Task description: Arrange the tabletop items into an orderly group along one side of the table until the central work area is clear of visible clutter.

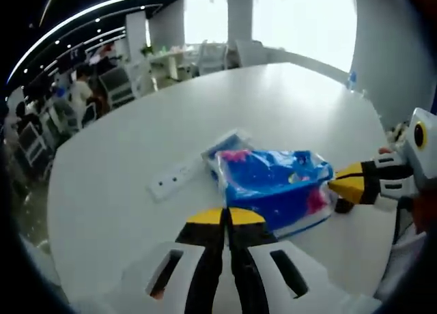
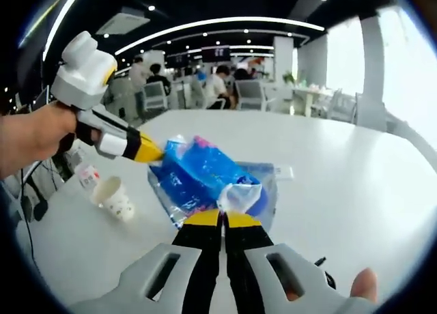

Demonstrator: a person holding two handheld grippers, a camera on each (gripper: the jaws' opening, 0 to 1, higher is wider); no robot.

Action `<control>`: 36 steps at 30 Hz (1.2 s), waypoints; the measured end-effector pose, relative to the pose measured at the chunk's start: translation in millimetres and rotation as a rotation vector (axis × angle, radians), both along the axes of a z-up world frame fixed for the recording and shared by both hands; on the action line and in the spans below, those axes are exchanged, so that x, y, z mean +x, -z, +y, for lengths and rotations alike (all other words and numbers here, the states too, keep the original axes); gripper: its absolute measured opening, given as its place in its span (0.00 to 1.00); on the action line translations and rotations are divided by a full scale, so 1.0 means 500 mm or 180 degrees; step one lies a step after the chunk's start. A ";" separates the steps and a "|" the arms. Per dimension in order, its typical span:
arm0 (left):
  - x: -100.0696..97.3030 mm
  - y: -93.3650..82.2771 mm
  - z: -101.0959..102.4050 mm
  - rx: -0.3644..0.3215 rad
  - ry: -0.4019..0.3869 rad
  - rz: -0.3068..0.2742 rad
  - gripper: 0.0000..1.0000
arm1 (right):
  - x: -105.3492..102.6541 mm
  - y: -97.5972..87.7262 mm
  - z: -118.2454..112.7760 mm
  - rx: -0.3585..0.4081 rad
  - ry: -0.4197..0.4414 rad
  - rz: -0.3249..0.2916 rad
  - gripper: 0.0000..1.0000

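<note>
Risk check: both grippers at the blue tissue pack, mid-table

The left gripper (image 1: 226,217) has its jaws pressed together with nothing between them, tips just short of the blue tissue pack (image 1: 276,184); the right gripper (image 2: 222,219) likewise shows jaws together, and whether they pinch the pack's loose plastic flap (image 2: 239,194) cannot be told. The pack lies in the central area of the white table (image 1: 123,191), partly over a flat clear-wrapped packet (image 1: 225,145) and beside a power strip (image 1: 175,177). Judged hazards: a hold on film alone may tear or slip; dragging the pack could shove the power strip askew; a sweep leftward could topple the paper cup (image 2: 114,198), which already lies tilted near the table edge
</note>
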State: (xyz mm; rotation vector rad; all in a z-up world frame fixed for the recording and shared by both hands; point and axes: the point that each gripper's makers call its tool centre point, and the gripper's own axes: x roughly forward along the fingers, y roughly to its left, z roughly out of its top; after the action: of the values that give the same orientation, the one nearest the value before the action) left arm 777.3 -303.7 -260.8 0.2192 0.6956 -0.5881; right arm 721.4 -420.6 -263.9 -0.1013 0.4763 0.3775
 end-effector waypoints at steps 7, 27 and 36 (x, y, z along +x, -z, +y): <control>-0.020 -0.006 -0.044 -0.0019 0.0013 -0.0007 0.00 | -0.018 -0.007 -0.046 -0.0056 -0.0009 -0.0015 0.02; -0.061 -0.007 -0.193 -0.0238 -0.0159 0.0065 0.00 | -0.051 -0.019 -0.199 -0.0251 -0.0069 -0.0054 0.02; -0.057 0.002 -0.285 -0.0241 -0.0197 0.0010 0.00 | -0.045 -0.013 -0.297 -0.0282 0.0012 -0.0078 0.02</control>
State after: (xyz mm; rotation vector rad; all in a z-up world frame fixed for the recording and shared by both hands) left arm 749.0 -446.4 -261.9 0.1260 0.6797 -0.5547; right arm 699.1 -569.2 -257.5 -0.1906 0.4691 0.3509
